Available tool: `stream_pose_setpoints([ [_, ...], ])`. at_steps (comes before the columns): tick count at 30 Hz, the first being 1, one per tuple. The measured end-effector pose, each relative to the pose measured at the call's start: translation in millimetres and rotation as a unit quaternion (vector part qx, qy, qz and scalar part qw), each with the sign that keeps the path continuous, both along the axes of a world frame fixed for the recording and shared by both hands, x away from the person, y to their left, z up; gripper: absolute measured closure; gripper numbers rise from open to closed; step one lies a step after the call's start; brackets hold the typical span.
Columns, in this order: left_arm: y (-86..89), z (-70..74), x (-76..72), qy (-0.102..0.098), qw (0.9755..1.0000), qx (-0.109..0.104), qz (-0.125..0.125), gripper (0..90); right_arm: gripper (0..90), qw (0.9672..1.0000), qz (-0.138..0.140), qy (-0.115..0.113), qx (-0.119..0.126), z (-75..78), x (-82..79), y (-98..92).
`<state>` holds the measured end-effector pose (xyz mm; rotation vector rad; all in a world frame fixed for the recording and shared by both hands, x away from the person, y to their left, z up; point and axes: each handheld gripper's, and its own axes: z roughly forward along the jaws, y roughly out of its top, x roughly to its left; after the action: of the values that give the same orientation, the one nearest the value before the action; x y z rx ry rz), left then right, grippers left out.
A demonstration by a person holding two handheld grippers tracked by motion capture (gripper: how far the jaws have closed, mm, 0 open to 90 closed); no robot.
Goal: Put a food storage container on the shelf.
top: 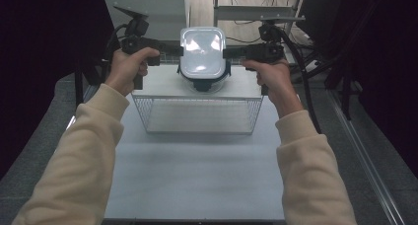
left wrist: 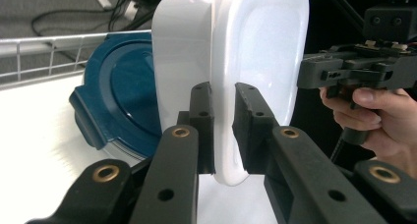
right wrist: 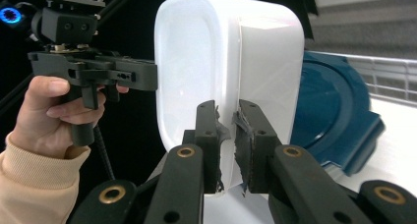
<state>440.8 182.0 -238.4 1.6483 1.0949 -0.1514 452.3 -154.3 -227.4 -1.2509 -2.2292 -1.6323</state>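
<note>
- I hold one claw in each hand, and both pinch the same thing: a white, square plastic box with round corners (top: 202, 51).
- My left claw (top: 180, 51) bites the left edge of the box. In the left gripper view, its two black pads (left wrist: 202, 117) press on the thin white rim, one on each side.
- My right claw (top: 225, 53) bites the right edge. In the right gripper view, its pads (right wrist: 208, 130) squeeze the rim the same way.
- The box hangs in the air between the two claws, over the far part of the white bench (top: 197, 166). It is above a round dark blue lid with clip tabs (top: 203, 80).
- I cannot tell if the box touches the blue lid or just floats over it.
- A wire basket (top: 197, 114) sits on the bench, nearer to me than the box. It looks empty.
- I think the step now is carrying the box with both hands.
- Next, I guess the box should go down somewhere, maybe into the basket. I am not sure which place.
- For that move, both hands must go together at the same speed, so the box stays flat and does not slip out of a claw.
</note>
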Motion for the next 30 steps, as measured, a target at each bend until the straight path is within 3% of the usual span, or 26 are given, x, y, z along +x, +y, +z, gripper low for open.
stream_pose_setpoints([
  [6,3.3,-3.9,20.3,0.031,0.9989,-0.034,-0.002,79.2,77.4,0.9987,-0.011,0.044,0.021,-3.6,18.7,-3.2],
  [10,4.2,-8.7,30.3,0.048,0.9973,-0.056,0.006,78.2,74.7,0.9977,-0.017,0.061,0.021,-4.2,28.8,-1.7],
  [17,5.3,-17.0,45.7,0.069,0.9941,-0.082,0.018,76.7,71.5,0.9932,-0.030,0.105,0.039,-10.0,46.7,-2.1],
  [23,6.4,-22.9,51.2,0.078,0.9922,-0.094,0.024,75.2,68.9,0.9903,-0.038,0.123,0.051,-15.1,54.5,-1.2],
  [30,7.8,-27.4,52.1,0.079,0.9924,-0.090,0.029,72.0,65.7,0.9887,-0.041,0.133,0.055,-21.5,59.4,1.5],
])
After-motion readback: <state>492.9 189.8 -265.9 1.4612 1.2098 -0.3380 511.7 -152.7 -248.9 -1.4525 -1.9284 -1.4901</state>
